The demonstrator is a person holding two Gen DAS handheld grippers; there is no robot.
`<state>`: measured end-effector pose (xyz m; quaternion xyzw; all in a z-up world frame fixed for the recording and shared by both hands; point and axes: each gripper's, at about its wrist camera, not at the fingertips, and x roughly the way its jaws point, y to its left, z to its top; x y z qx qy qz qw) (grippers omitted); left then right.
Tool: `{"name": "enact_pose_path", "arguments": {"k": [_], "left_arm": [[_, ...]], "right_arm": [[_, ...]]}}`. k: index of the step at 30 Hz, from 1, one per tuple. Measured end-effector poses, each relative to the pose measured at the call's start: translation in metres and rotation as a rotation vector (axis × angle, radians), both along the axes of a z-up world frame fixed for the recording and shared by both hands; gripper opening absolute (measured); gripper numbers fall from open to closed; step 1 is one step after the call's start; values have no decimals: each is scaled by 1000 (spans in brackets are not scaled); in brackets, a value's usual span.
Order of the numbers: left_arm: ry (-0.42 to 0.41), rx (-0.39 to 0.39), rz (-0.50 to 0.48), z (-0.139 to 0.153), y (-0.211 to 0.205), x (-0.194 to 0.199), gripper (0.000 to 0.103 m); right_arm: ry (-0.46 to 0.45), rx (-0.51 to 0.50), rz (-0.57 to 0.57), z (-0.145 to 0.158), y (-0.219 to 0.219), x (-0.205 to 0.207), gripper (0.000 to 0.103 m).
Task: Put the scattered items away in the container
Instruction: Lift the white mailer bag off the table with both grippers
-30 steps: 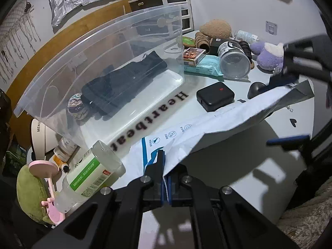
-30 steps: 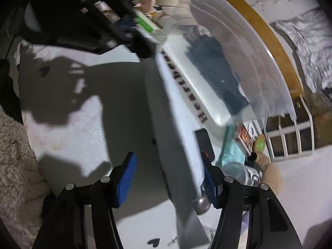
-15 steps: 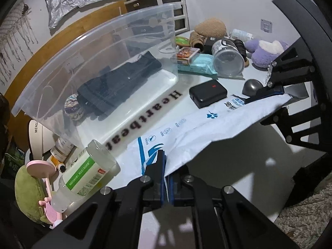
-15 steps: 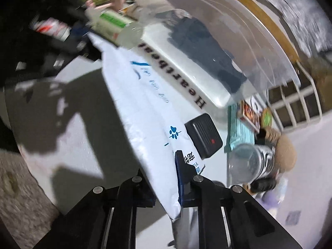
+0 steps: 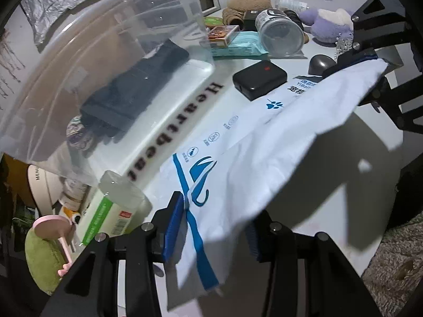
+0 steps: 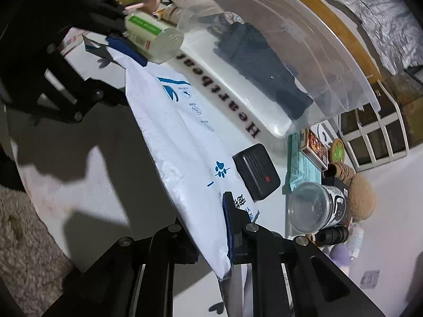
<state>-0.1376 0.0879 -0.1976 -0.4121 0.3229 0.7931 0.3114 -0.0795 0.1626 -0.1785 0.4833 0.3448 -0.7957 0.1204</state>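
Note:
A white plastic pouch with blue print [image 5: 264, 142] hangs lifted over the white table. My right gripper [image 6: 224, 227] is shut on its far end, and it shows in the left wrist view [image 5: 354, 58] too. My left gripper [image 5: 214, 227] is open, its blue pads standing on either side of the pouch's near end. The pouch also shows in the right wrist view [image 6: 179, 137]. The clear storage bin [image 5: 105, 60] marked "Heartbeat" stands left of the pouch, with a dark folded cloth [image 5: 134, 89] inside it.
A clear bottle with a green label [image 5: 116, 211] lies by the bin's near corner. A black box [image 5: 260, 78], a teal wipes pack [image 5: 238, 45], a small printed box [image 5: 223, 31], a clear jar [image 5: 280, 31] and plush toys [image 5: 330, 23] lie beyond. A green plush [image 5: 39, 261] sits at left.
My left gripper has opened and let go of the pouch's near end. My right gripper closed on the far end half a second ago and still holds it.

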Motion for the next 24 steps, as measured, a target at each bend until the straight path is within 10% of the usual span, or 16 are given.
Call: {"name": "enact_pose_path", "arguments": {"k": [4, 16, 24], "left_arm": [[0, 44, 8, 6, 0, 1, 12], [92, 217, 83, 90, -5, 30, 8], [308, 291, 98, 175, -17, 19, 8]], "right_arm": [[-6, 27, 12, 3, 4, 4, 15], [122, 55, 17, 82, 11, 39, 14], [355, 143, 96, 163, 5, 28, 14]]}}
